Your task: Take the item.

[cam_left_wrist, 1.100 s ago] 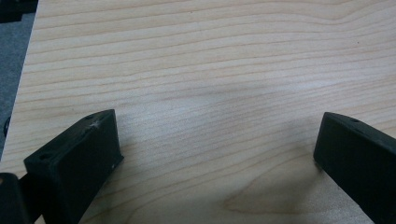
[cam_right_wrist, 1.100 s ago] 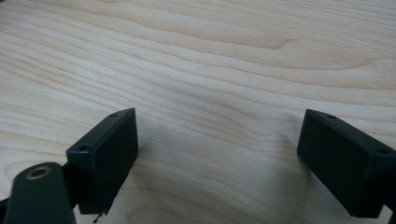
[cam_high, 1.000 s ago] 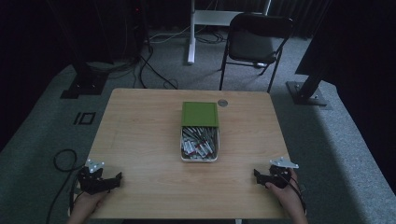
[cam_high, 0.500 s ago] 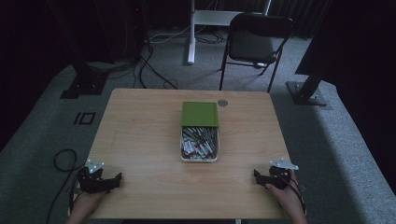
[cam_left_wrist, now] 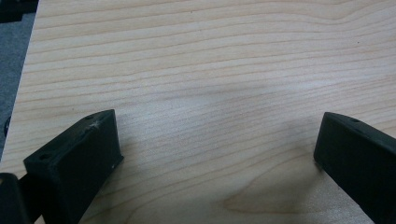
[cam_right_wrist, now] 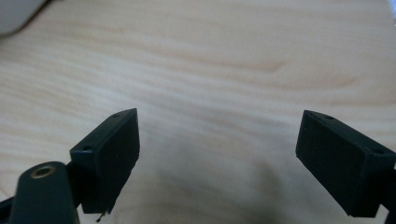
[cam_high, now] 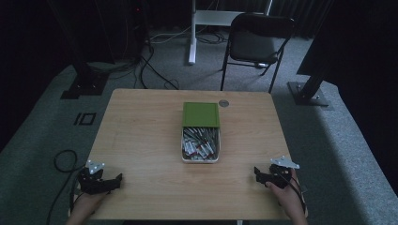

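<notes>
A white box [cam_high: 200,159] with several small red, white and grey items stands at the middle of the wooden table [cam_high: 141,136]; its green lid [cam_high: 201,114] lies against its far side. My left gripper [cam_high: 116,178] rests near the front left corner, open, with bare wood between its jaws [cam_left_wrist: 219,140]. Near the front right edge my right gripper [cam_high: 256,171] is open too, nothing between its jaws [cam_right_wrist: 217,140]. A hand holds each one.
A small round grey disc [cam_high: 223,103] lies on the table behind the lid. Beyond the table stands a black chair [cam_high: 256,40]. Dark stand bases [cam_high: 307,93] and cables [cam_high: 150,70] lie on the grey carpet around it.
</notes>
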### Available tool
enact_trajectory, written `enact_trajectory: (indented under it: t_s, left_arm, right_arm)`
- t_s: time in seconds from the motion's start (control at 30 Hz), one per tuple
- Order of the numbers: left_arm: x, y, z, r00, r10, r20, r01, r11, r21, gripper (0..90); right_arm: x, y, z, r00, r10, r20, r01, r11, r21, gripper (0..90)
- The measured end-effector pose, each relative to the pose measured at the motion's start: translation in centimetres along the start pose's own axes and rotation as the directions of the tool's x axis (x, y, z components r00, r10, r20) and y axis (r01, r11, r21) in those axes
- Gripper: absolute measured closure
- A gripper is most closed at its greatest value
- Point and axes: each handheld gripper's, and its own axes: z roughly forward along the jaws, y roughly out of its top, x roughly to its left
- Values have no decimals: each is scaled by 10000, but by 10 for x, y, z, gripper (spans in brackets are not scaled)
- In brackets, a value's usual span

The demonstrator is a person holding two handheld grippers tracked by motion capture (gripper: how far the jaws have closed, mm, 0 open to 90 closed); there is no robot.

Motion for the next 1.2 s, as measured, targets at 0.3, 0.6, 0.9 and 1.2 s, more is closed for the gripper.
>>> enact_trajectory:
  t_s: [0.3,0.6,0.9,1.2]
  left_arm:
    - [0,0,0,10000,-10,2,10,10000,-13,12]
    - [0,0,0,10000,-9,3,9,10000,-11,12]
    - [0,0,0,10000,-11,0,11,10000,-13,12]
    - [0,0,0,10000,-9,2,9,10000,-9,12]
  right_arm:
    - [8,26,-14,9999,-21,110,31,9956,-938,148]
    - [20,46,-19,9997,-199,-113,180,9887,-1486,172]
    - [39,61,-26,9947,-923,-460,828,9805,-1780,173]
    - [60,74,-30,9850,-1443,-950,1219,9701,-2099,206]
